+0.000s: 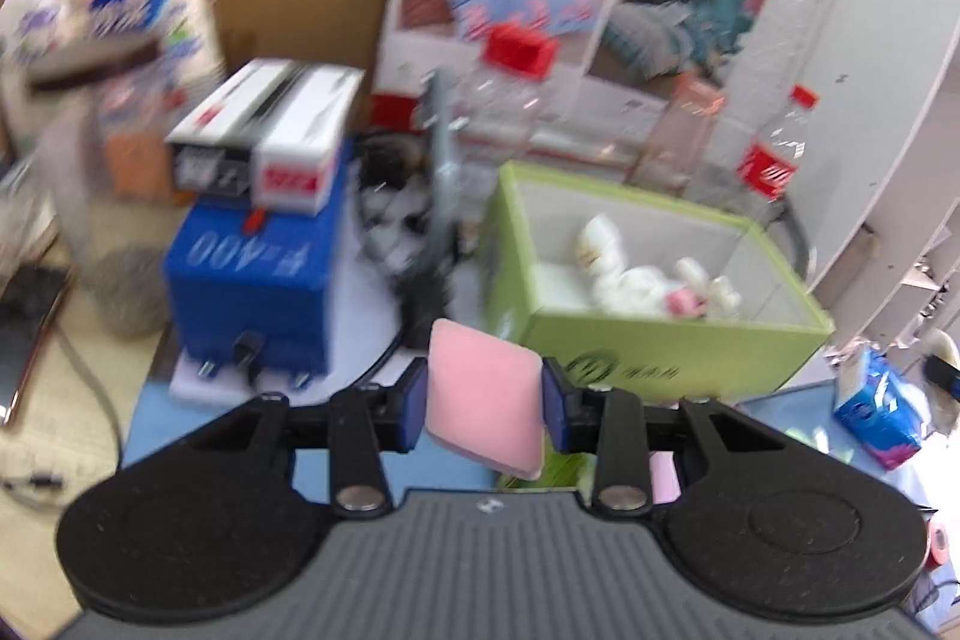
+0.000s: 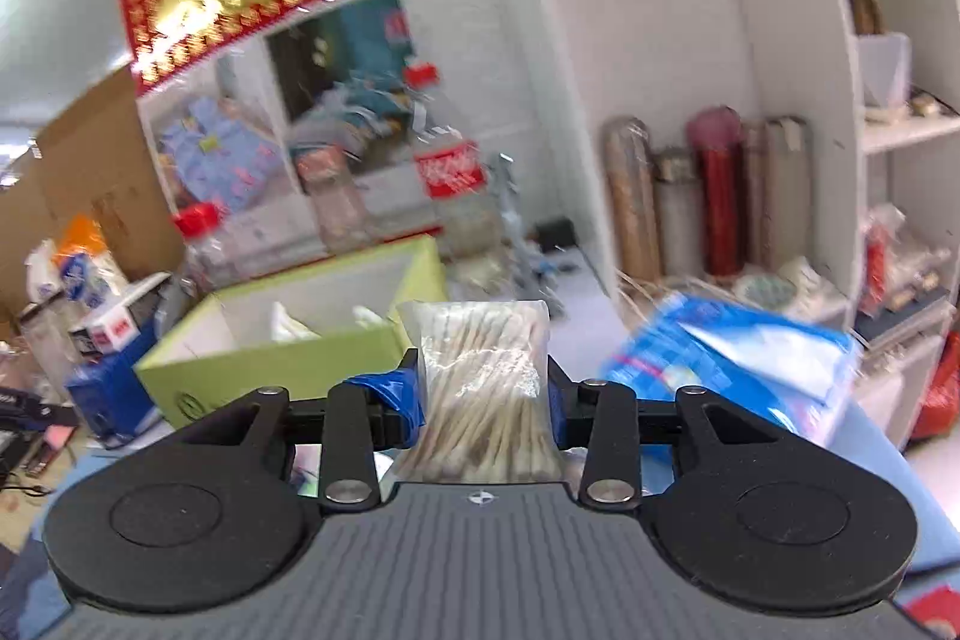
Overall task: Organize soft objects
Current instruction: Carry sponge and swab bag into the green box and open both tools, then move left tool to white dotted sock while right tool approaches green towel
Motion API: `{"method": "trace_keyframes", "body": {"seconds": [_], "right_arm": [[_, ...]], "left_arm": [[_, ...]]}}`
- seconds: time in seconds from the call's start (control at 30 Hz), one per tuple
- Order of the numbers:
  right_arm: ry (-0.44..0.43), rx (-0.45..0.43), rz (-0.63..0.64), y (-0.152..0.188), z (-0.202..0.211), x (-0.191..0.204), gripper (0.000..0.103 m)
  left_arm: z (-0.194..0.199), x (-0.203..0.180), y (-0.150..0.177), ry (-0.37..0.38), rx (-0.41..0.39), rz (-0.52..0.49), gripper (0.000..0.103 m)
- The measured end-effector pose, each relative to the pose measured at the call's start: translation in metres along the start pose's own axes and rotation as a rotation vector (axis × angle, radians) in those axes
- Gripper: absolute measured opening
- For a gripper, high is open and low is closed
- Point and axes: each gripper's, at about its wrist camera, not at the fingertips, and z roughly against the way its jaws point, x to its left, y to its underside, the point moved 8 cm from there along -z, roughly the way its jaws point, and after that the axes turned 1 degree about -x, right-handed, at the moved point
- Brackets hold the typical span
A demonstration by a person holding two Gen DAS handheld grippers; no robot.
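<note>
A cluttered room surrounds a counter (image 1: 336,466) covered in light blue, backed by a cardboard sheet, bedding packages and white shelving. Both views are motion-blurred, so fine detail is limited.

The left gripper (image 1: 485,397) has its jaws clenched on a pink sponge (image 1: 483,397), which is held tilted in the air, just short of the near wall of the green box (image 1: 660,352). The right gripper (image 2: 485,394) has its jaws clenched on a clear bag of cotton swabs (image 2: 483,382), held upright in the air with the same box ahead and to the left.

The green box is open-topped with a pale lining. It holds a white plush toy (image 1: 636,274) with a pink detail, lying toward the far right corner. No other content can be made out.

Progress is judged as partial: one soft item is in the box and two are lifted but not yet deposited. A blue tissue pack (image 1: 879,409) sits on the counter to the right of the box, and a larger blue package (image 2: 732,364) shows in the right view; whether these belong to the task cannot be told.
</note>
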Motion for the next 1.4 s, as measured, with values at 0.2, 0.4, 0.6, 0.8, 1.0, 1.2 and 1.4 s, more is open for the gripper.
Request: {"method": "trace_keyframes", "body": {"seconds": [0.2, 0.4, 0.6, 0.8, 1.0, 1.2, 1.4], "right_arm": [[-0.095, 0.059, 0.137, -0.043, -0.079, 0.057, 0.023], [-0.143, 0.169, 0.18, -0.044, -0.159, 0.087, 0.023], [-0.187, 0.27, 0.193, -0.022, -0.204, 0.103, 0.029], [-0.15, 0.256, 0.211, -0.022, -0.205, 0.111, 0.036], [-0.162, 0.188, 0.228, -0.033, -0.161, 0.114, 0.044], [-0.139, 0.143, 0.185, -0.022, -0.099, 0.105, 0.048], [-0.084, 0.088, 0.098, -0.004, -0.037, 0.082, 0.049]], "left_arm": [[-0.043, -0.056, -0.052, 0.057, -0.013, -0.074, 0.037], [-0.099, -0.072, -0.07, 0.016, 0.015, -0.114, 0.037], [-0.129, -0.06, -0.07, -0.05, 0.044, -0.114, 0.067], [-0.12, -0.049, -0.067, -0.078, 0.017, -0.1, 0.074], [-0.088, -0.05, -0.048, -0.106, -0.02, -0.121, 0.075], [-0.048, -0.058, -0.018, -0.072, -0.038, -0.117, 0.078], [-0.015, -0.058, 0.007, -0.072, -0.054, -0.121, 0.081]]}}
